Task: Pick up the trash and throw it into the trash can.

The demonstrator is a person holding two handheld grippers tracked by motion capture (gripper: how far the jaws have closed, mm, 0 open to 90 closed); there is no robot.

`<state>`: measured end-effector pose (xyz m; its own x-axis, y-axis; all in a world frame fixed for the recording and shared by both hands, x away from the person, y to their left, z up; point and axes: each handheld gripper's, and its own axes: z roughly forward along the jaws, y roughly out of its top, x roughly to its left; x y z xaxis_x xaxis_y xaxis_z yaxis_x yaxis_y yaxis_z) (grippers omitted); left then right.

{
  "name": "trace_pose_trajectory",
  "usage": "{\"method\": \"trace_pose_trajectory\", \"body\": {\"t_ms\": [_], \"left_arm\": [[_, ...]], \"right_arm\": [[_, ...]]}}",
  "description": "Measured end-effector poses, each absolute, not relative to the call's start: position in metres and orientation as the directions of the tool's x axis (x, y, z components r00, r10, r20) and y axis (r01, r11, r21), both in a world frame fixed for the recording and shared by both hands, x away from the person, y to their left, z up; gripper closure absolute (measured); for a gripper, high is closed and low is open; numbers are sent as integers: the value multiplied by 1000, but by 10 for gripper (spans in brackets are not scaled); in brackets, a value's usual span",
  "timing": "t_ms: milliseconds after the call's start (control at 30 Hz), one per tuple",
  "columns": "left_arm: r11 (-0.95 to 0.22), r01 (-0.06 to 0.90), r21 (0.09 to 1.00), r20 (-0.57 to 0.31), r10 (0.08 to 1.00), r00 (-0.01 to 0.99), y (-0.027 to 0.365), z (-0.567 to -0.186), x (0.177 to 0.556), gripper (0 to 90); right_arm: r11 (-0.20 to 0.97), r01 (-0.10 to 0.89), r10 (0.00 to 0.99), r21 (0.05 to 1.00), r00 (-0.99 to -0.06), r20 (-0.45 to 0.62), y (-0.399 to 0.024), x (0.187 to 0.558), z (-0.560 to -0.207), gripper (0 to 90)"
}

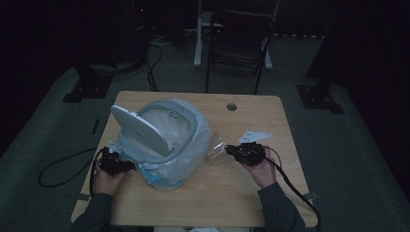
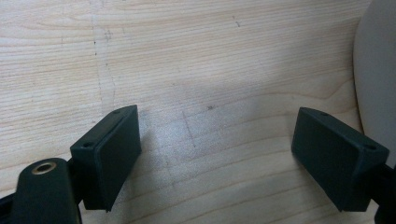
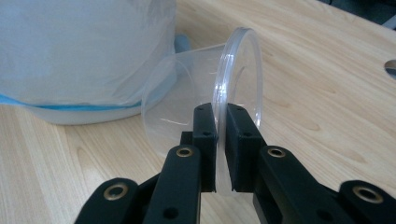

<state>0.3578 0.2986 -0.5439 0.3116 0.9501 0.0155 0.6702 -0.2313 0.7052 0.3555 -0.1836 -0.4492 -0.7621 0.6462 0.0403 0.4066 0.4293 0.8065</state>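
Note:
A white bin (image 1: 164, 140) lined with a pale plastic bag stands on the left half of the wooden table (image 1: 241, 188), its lid (image 1: 138, 128) tipped up. My right gripper (image 1: 228, 150) is just right of the bin. In the right gripper view its jaws are shut (image 3: 222, 140) on the rim of a clear plastic cup (image 3: 233, 70), which lies on its side with its base towards the bagged bin (image 3: 84, 46). My left gripper (image 1: 130, 166) sits at the bin's front-left base. Its jaws stand open (image 2: 215, 158) over bare wood, with the bin's wall (image 2: 378, 84) at the right edge.
A round cable hole (image 1: 231, 107) lies near the table's far edge. A dark folding chair (image 1: 239, 38) stands behind the table. A cable (image 1: 63, 169) loops on the floor at the left, and another trails off the table's right front edge.

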Motion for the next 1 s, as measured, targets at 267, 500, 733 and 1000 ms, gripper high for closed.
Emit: {"method": "trace_pose_trajectory", "body": {"t_ms": [267,500,733,1000], "left_arm": [[-228,670,706,14,951,310,298,-544,358,166],[-230,671,705,15,951,310,298,-544,358,166],[-230,671,705,14,951,310,298,-544,358,166],[-230,671,705,14,950,311,298,-544,358,166]], "right_arm": [[417,398,660,817,-751,29,-187,358,-441,832],[416,384,656,824,-754,20,-187,361,-433,832],[416,370,659,831,-753,5,-187,363,-426,832],[417,354,662,837,-749,-13,-187,366,-415,832]]}}
